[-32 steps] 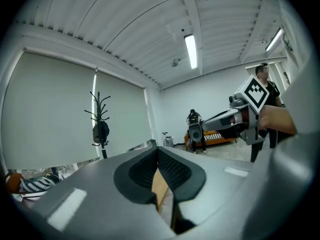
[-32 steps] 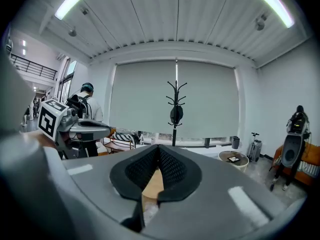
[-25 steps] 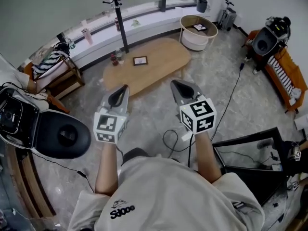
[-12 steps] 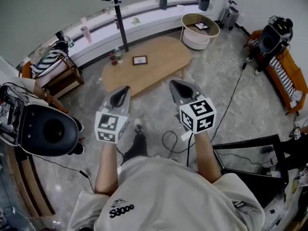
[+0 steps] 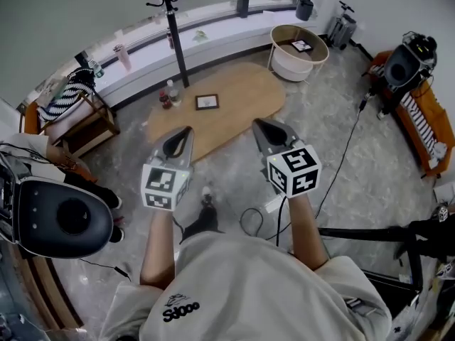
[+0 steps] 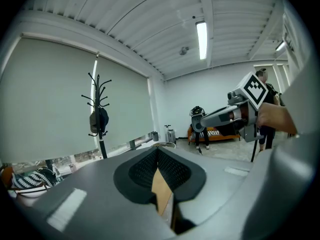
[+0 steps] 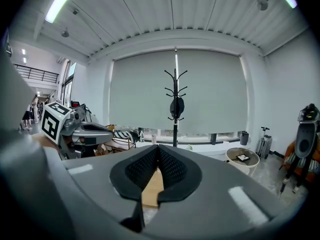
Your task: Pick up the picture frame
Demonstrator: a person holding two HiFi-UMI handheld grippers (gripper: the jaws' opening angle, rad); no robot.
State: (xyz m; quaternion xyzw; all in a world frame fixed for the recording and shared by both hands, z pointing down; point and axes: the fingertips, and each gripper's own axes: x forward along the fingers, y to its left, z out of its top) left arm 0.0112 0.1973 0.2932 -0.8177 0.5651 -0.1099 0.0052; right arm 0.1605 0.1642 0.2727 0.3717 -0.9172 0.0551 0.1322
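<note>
A small dark picture frame (image 5: 207, 102) lies flat on the oval wooden coffee table (image 5: 242, 112), near its far left part. My left gripper (image 5: 183, 129) and right gripper (image 5: 259, 123) are held side by side in the air, short of the table's near edge, both pointing toward it. Each has its jaws shut with nothing between them. In the left gripper view its shut jaws (image 6: 159, 153) fill the lower picture, and the other gripper (image 6: 235, 115) shows at the right. In the right gripper view the shut jaws (image 7: 158, 151) hide the table.
A bottle and a can (image 5: 168, 94) stand at the table's left end. A coat stand (image 5: 170, 20) rises behind it. A round white side table (image 5: 298, 48) holds another frame at the back right. Cables (image 5: 263, 212) lie on the floor, a black chair (image 5: 60, 219) at left.
Both grippers have moved forward together toward the wooden table, still shut. The table and frame now sit slightly lower in the head view; the chair has slid down-left.
</note>
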